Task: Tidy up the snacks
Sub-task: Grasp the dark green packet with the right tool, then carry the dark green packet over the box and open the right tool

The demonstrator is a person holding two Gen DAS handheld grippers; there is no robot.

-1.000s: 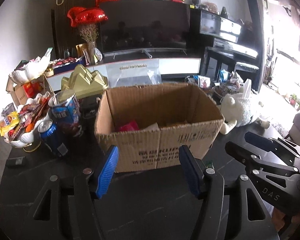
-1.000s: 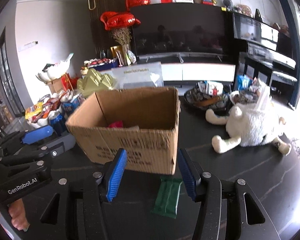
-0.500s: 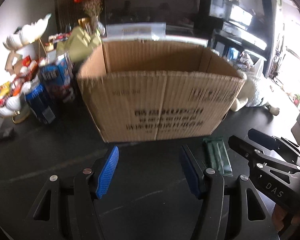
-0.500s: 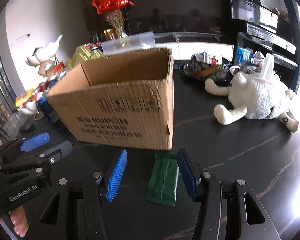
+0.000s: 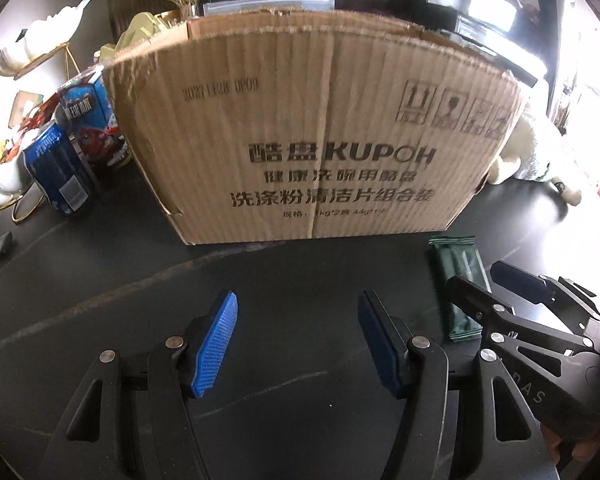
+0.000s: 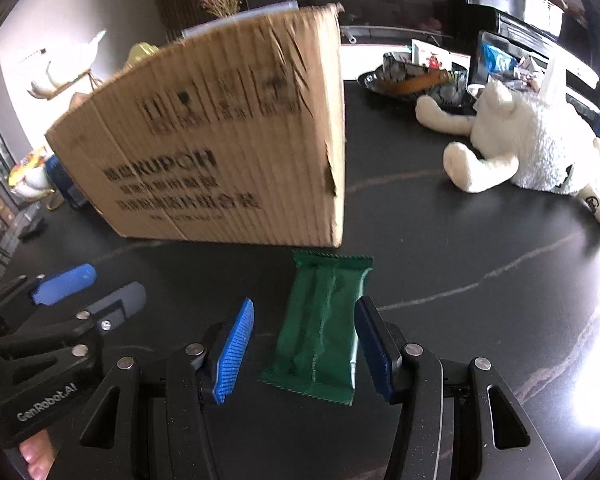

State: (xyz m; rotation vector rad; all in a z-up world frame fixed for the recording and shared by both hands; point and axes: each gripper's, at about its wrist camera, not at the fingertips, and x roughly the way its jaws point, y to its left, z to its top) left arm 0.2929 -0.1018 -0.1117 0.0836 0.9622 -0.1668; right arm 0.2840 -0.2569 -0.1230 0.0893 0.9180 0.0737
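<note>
Right wrist view: both tools released over dark marbled table.

Green snack packet flat (beside carton).

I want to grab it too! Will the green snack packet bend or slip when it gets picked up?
The green snack packet looks thin and flat, so it is probably light. Its crinkled, shiny wrapper might flex and slide a little between the right tool's open pads. Lying flat, it shouldn't roll.

box interior: hidden | box print: motion-blurred | green packet: partly behind right claw
</note>
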